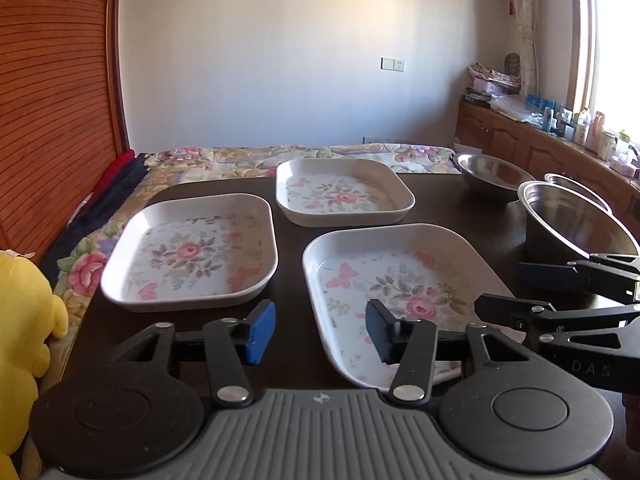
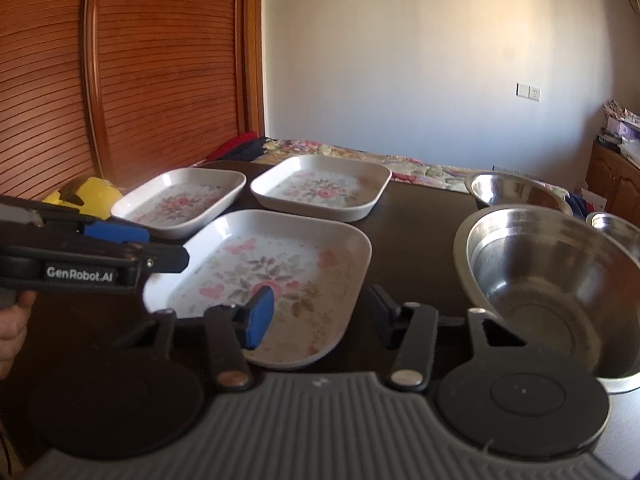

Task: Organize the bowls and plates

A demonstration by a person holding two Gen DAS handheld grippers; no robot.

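Three white square plates with flower prints sit on a dark table (image 1: 460, 208): a near plate (image 1: 392, 292) (image 2: 272, 280), a left plate (image 1: 192, 252) (image 2: 180, 200) and a far plate (image 1: 344, 192) (image 2: 320, 188). Three steel bowls stand at the right: a large one (image 1: 576, 224) (image 2: 552, 276), a far one (image 1: 492, 176) (image 2: 516, 192), and a third (image 2: 616, 228) mostly hidden behind the large bowl. My left gripper (image 1: 320, 332) (image 2: 160, 248) is open and empty over the near plate's left rim. My right gripper (image 2: 320, 316) (image 1: 504, 288) is open and empty over the near plate's right edge.
A bed with a floral cover (image 1: 280, 160) lies behind the table. A yellow plush toy (image 1: 20, 340) sits at the table's left. A wooden slatted wardrobe (image 2: 140, 80) stands at left. A counter with bottles (image 1: 580, 128) runs along the right wall.
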